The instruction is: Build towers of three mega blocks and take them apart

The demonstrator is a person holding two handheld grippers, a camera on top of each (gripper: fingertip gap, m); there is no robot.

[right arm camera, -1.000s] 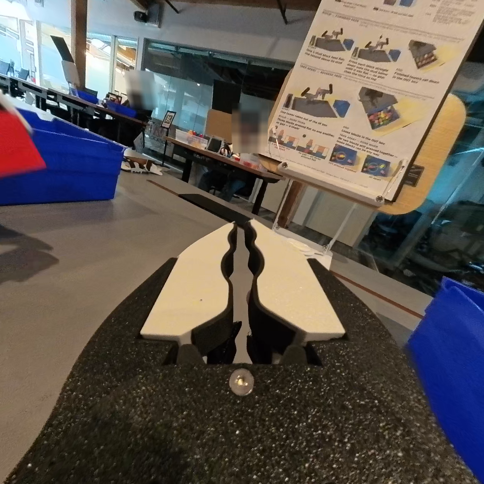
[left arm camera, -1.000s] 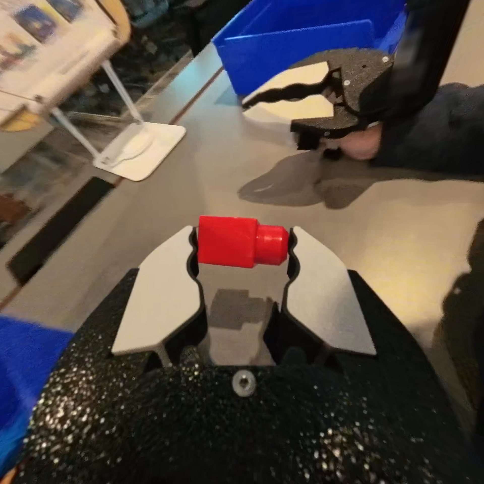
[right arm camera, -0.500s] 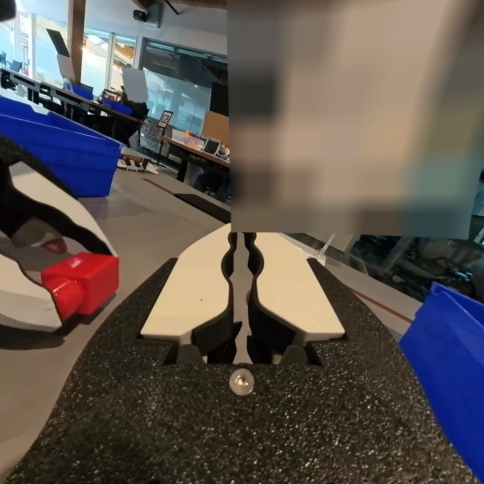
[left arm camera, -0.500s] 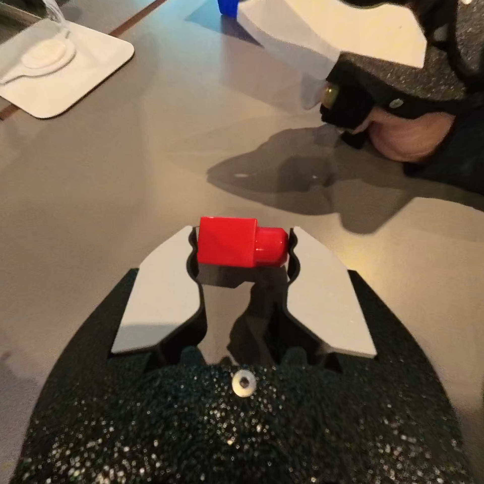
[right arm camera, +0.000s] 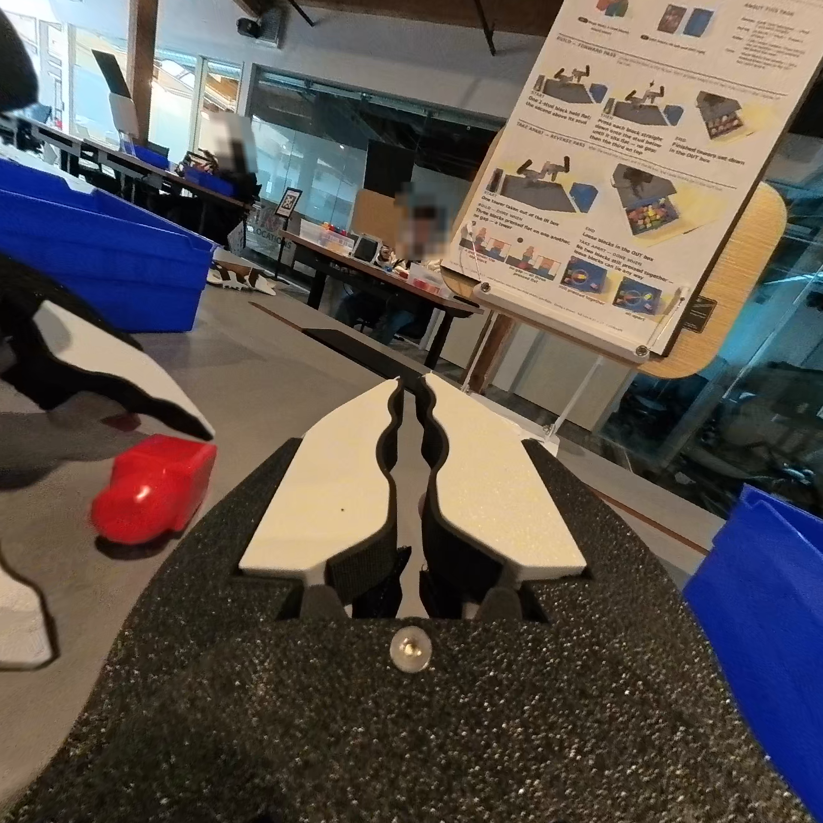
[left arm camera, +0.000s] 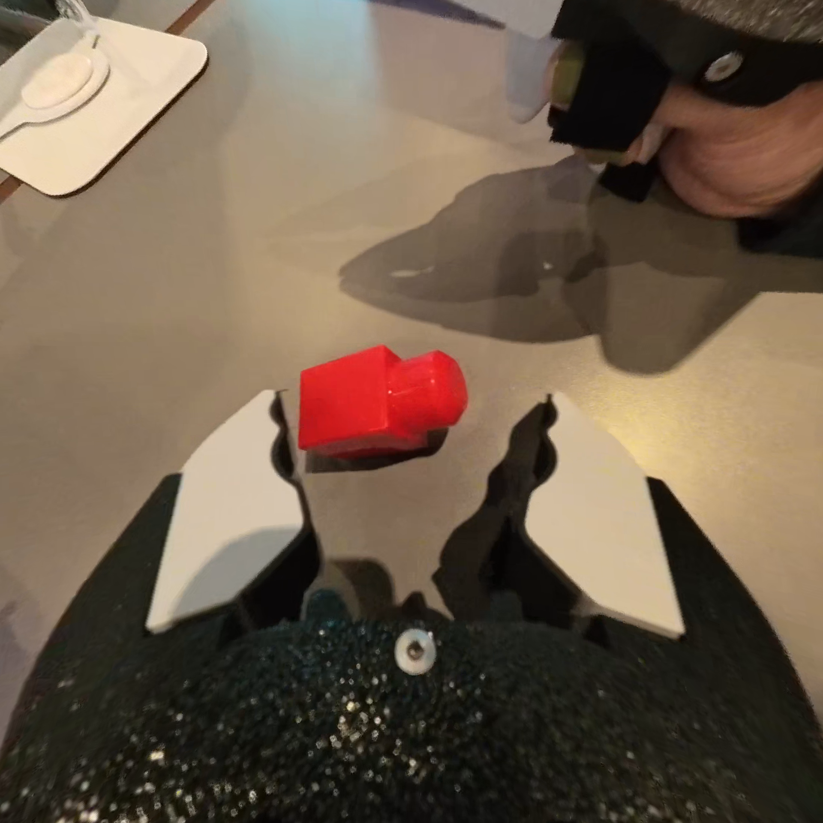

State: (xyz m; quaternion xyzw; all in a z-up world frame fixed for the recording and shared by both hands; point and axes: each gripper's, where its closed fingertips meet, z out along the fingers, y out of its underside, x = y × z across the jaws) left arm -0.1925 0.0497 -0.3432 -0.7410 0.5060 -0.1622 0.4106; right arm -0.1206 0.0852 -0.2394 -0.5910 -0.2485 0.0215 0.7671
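A red one-stud mega block [left arm camera: 380,406] lies on its side on the grey table [left arm camera: 222,249], its stud pointing right. My left gripper [left arm camera: 414,398] is open around it, the block close to the left finger and free of the right one. The block also shows in the right wrist view [right arm camera: 153,490], under the left gripper's finger [right arm camera: 133,383]. My right gripper [right arm camera: 412,383] is shut and empty, low over the table. In the left wrist view it shows at the top right [left arm camera: 623,75], held by a hand [left arm camera: 735,151].
A blue bin [right arm camera: 98,267] stands on the table at the far left, another blue bin [right arm camera: 766,623] at the right. An instruction board on a stand [right arm camera: 623,178] stands beyond the table edge; its white base [left arm camera: 89,102] shows at the left wrist view's top left. The tips of one gripper are about 12 cm away from the tips of the other.
My left gripper came down to the table and opened, letting go of the red block, which now lies on the table. The right gripper stayed shut and hardly moved.
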